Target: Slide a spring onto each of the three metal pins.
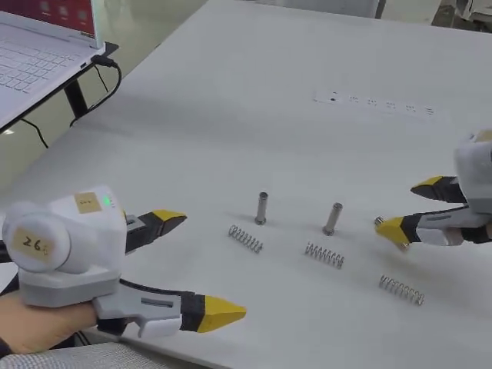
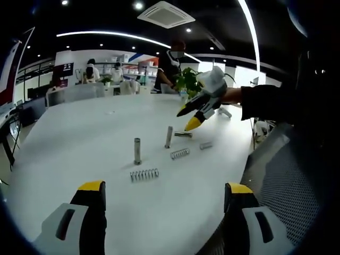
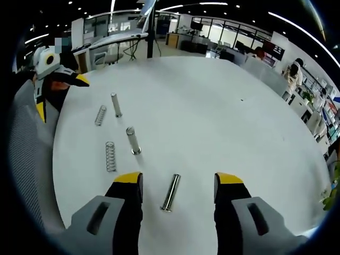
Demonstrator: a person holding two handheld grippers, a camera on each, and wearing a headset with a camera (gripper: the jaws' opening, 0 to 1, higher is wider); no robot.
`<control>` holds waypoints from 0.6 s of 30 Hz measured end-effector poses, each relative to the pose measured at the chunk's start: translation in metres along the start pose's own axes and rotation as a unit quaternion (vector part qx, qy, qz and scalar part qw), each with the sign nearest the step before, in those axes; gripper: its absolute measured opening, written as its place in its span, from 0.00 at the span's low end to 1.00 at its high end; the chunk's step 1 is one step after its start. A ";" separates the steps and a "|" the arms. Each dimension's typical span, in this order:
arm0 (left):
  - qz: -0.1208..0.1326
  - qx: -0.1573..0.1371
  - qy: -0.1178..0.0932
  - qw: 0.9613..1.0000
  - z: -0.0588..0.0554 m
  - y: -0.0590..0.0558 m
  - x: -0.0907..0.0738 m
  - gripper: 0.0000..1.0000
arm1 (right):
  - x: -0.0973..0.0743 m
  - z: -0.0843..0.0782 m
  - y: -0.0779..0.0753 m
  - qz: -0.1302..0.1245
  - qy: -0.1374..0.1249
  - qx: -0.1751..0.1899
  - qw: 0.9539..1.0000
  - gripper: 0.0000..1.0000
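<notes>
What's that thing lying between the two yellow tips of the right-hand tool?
A metal pin lies on its side on the table between the right gripper's open jaws, touching neither, as the right gripper view shows.

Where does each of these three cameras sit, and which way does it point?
Head view: on the person's headset, facing forward and down at the white table; the yellow-tipped left claw, right claw and a hand show.
Left gripper view: on the left claw, facing across two upright silver metal pins toward the right claw; its jaws rise below.
Right gripper view: on the right claw, facing the left claw; its jaws flank a lying silver pin.
Shared: both gripper views show the upright pins and silver coil springs.
</notes>
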State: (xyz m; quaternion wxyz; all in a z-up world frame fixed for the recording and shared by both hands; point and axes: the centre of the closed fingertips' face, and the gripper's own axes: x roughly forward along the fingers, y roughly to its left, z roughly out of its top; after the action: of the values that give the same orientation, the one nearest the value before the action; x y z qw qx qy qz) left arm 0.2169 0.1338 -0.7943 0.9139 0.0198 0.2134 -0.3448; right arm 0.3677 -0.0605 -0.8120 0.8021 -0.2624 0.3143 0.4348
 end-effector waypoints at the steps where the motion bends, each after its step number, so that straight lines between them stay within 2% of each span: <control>1: -0.001 0.001 0.000 1.000 0.000 0.000 0.000 0.89 | 0.002 -0.001 -0.001 -0.002 0.004 0.001 1.000 0.52; 4: -0.001 0.002 0.000 1.000 0.000 0.000 0.000 0.89 | 0.007 -0.004 -0.003 -0.008 0.019 0.000 1.000 0.50; 6: -0.002 0.000 -0.002 1.000 0.001 -0.001 0.000 0.89 | 0.009 -0.008 -0.001 -0.002 0.033 0.014 0.999 0.45; 18: -0.002 -0.003 -0.008 1.000 0.003 -0.001 0.000 0.87 | 0.019 -0.018 0.001 0.000 0.069 0.027 0.997 0.32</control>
State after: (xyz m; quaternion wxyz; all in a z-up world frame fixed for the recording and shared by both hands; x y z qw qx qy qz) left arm 0.2174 0.1325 -0.7918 0.9149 0.0142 0.2072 -0.3462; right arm 0.3704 -0.0626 -0.8384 0.7854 -0.2697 0.3808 0.4068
